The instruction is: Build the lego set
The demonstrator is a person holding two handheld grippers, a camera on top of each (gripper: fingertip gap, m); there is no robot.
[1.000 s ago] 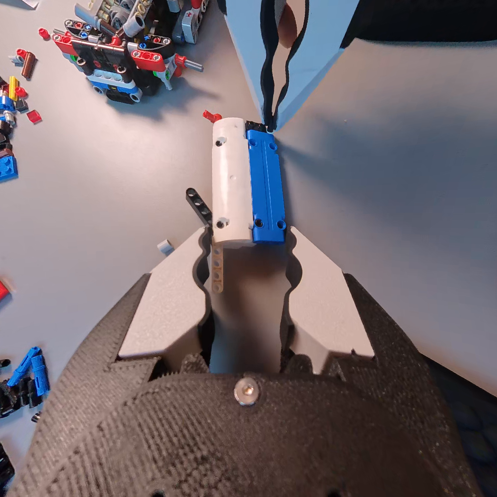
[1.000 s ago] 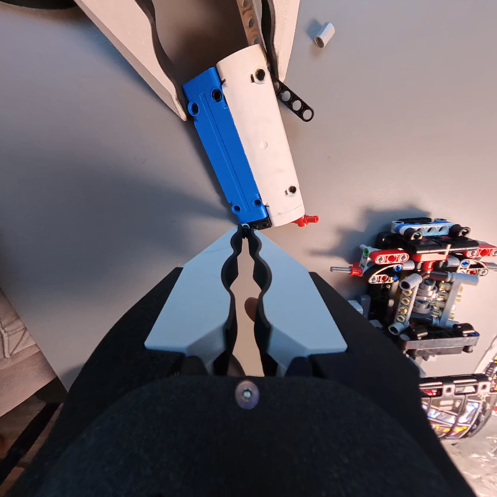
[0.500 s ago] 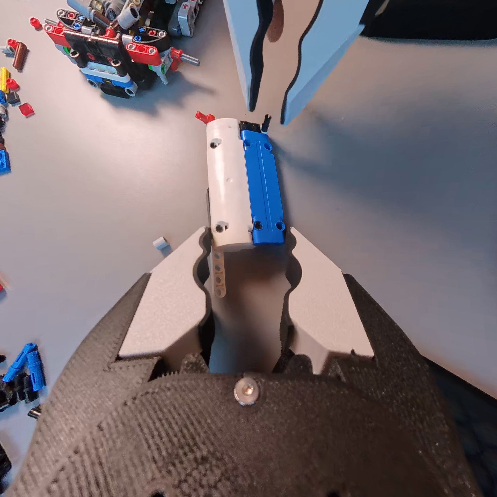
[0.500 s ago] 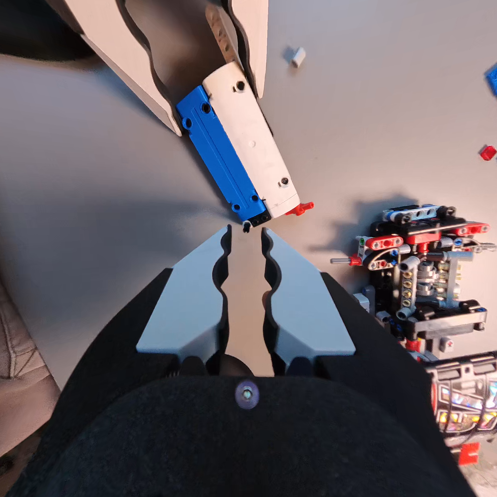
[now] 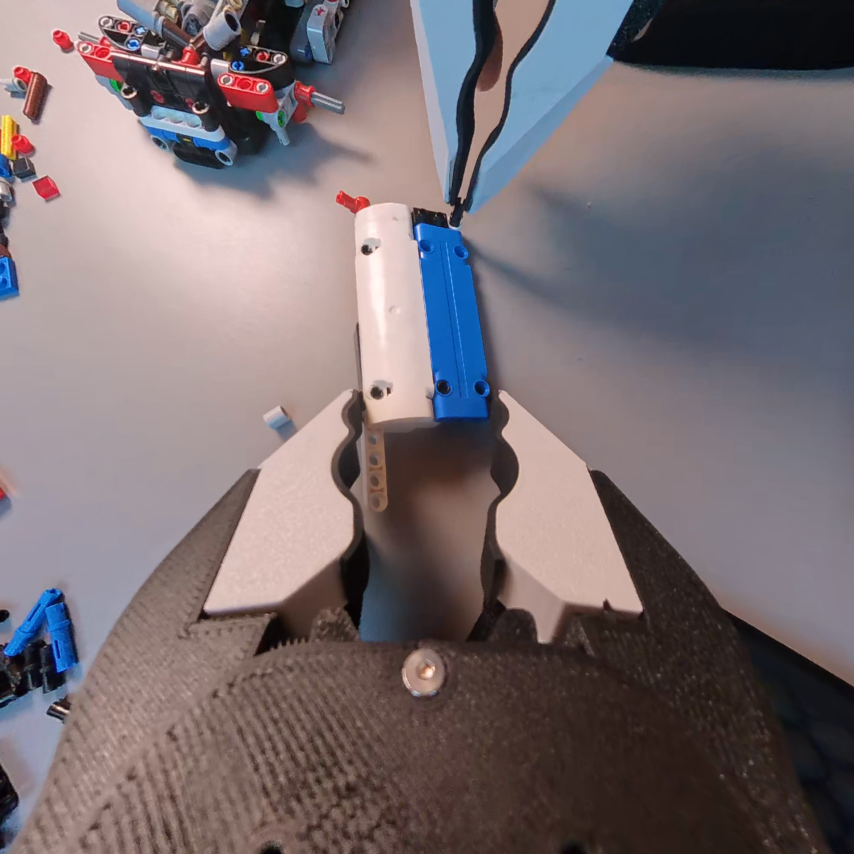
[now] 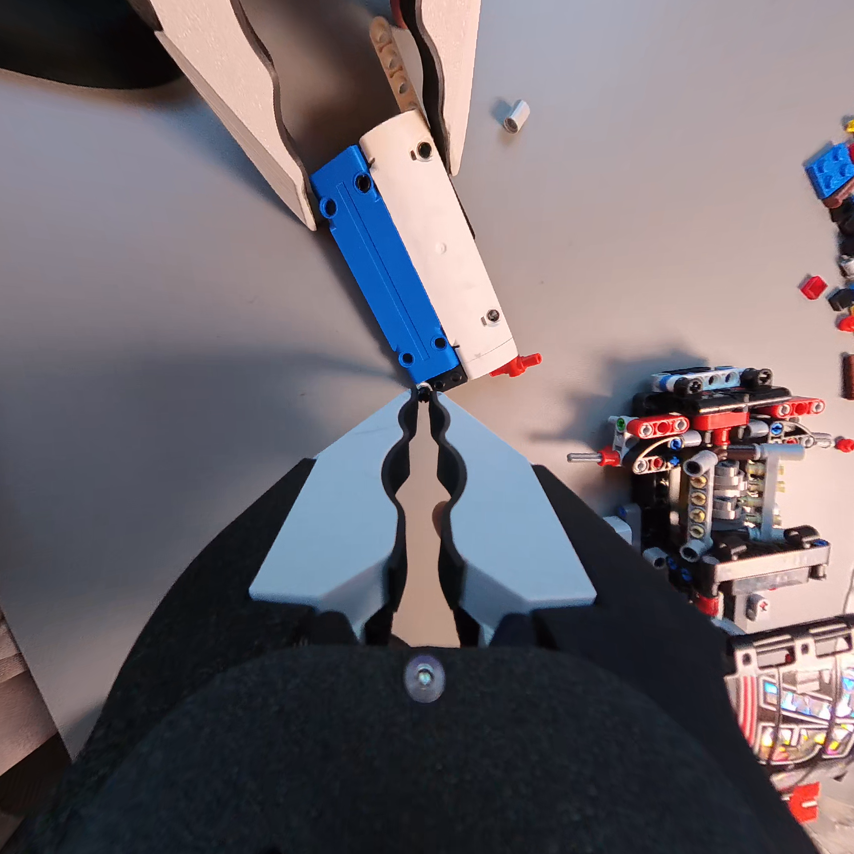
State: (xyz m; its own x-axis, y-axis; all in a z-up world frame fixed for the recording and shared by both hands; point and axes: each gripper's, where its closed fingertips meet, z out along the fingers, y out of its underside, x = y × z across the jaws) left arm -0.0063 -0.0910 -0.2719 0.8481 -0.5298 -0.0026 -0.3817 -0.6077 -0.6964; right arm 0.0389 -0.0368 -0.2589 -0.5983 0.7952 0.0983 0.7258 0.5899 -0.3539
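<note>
Now the left hand-held gripper clamps the white-and-blue panel above the surface; the right hand-held gripper pinches a black pin at its far end.

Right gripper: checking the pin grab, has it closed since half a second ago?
Yes. The right gripper has shut on the small black pin at the blue panel.

Soft light, big dark shadows on the grey table, sharp middle, bent and blurry edges.
</note>
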